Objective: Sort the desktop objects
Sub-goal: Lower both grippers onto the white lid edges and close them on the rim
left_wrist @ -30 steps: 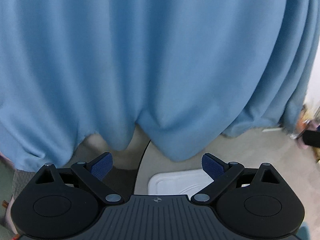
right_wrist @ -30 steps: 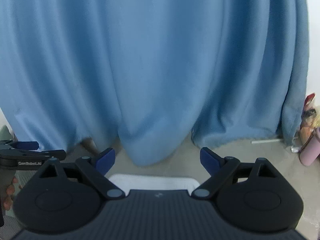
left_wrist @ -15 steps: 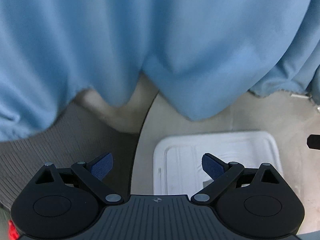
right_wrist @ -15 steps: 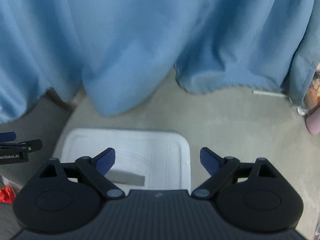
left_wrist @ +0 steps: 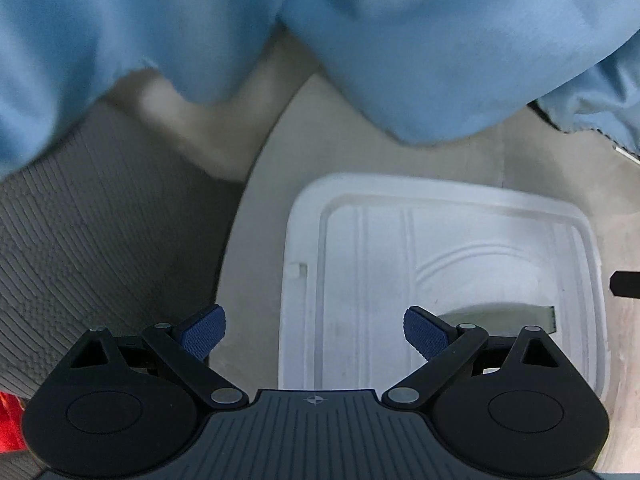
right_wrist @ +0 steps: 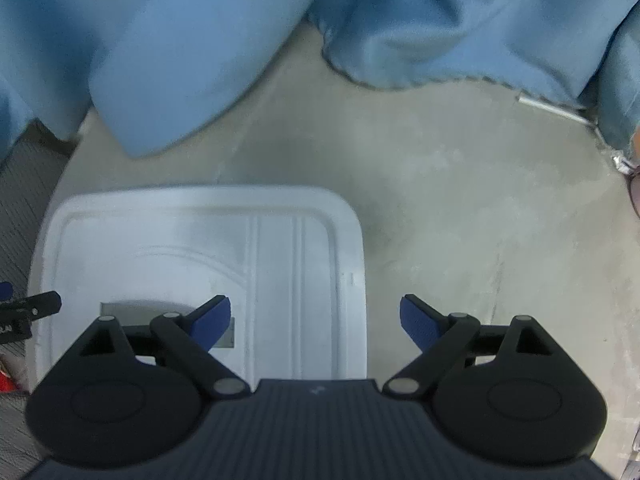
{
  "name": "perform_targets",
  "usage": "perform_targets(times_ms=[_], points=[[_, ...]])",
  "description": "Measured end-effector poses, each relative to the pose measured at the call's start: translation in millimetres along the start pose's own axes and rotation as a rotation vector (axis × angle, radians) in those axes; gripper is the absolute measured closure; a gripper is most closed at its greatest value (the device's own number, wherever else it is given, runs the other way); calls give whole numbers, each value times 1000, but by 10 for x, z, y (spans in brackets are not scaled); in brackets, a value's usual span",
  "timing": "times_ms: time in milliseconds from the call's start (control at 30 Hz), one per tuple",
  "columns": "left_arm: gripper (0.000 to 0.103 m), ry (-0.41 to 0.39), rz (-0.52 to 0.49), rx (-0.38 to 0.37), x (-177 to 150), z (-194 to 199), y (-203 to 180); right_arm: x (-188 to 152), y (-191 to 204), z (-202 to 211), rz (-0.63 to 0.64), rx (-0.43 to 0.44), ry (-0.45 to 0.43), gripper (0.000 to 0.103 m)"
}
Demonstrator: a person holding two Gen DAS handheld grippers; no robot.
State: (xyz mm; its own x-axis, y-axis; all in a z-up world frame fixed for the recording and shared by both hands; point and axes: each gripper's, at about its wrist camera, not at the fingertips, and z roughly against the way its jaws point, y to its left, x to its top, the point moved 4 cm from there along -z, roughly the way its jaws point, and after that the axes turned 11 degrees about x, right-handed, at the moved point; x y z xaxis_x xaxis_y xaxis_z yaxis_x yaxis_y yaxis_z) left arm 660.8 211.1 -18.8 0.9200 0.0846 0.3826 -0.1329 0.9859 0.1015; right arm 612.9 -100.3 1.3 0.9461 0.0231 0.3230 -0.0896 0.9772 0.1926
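A white plastic box with a closed ribbed lid point(left_wrist: 440, 264) lies on the pale round tabletop point(left_wrist: 256, 240), with a grey slot in the lid. It also shows in the right wrist view point(right_wrist: 200, 256). My left gripper point(left_wrist: 314, 334) is open and empty, above the lid's left edge. My right gripper point(right_wrist: 314, 322) is open and empty, above the lid's right edge. The tip of the left gripper point(right_wrist: 28, 308) shows at the left edge of the right wrist view. The tip of the right gripper point(left_wrist: 626, 284) shows at the right edge of the left wrist view.
A blue curtain point(left_wrist: 360, 40) hangs behind the table, also in the right wrist view point(right_wrist: 200, 40). Grey ribbed matting point(left_wrist: 80, 240) covers the floor to the left. Something red point(left_wrist: 10, 420) is at the lower left. A pink object point(right_wrist: 634, 192) stands at the table's right.
Both views have tilted down from the curtain to the table. The white box has come fully into view under both grippers. Both grippers stay open.
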Motion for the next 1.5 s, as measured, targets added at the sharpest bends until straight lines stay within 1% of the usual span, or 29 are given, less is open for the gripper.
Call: perform_targets(times_ms=[200,367,433,567,900,967,1067,1300,1500], points=[[6,28,12,-9,-64,-128,49,-35,12,-264,-12,6,72,11],[6,44,20,-19,-99,-195,80,-74,73,-435,-20,42,130,12],[6,51,30,-27,-107,-222,92,-84,99,-479,-17,40,141,11],[6,57,41,-35,-122,-254,86,-95,120,-459,-19,32,129,11],[5,52,-4,-38,-167,-219,0,-157,204,-407,-9,15,116,11],[5,55,0,-37,-178,-212,22,-160,221,-404,-10,30,117,11],[5,59,15,-25,-181,-204,88,-137,288,-419,-12,81,133,11],[5,57,33,22,-182,-143,299,-114,622,-424,29,190,169,12],[5,78,44,60,-240,-131,484,-60,728,-466,35,259,170,12]])
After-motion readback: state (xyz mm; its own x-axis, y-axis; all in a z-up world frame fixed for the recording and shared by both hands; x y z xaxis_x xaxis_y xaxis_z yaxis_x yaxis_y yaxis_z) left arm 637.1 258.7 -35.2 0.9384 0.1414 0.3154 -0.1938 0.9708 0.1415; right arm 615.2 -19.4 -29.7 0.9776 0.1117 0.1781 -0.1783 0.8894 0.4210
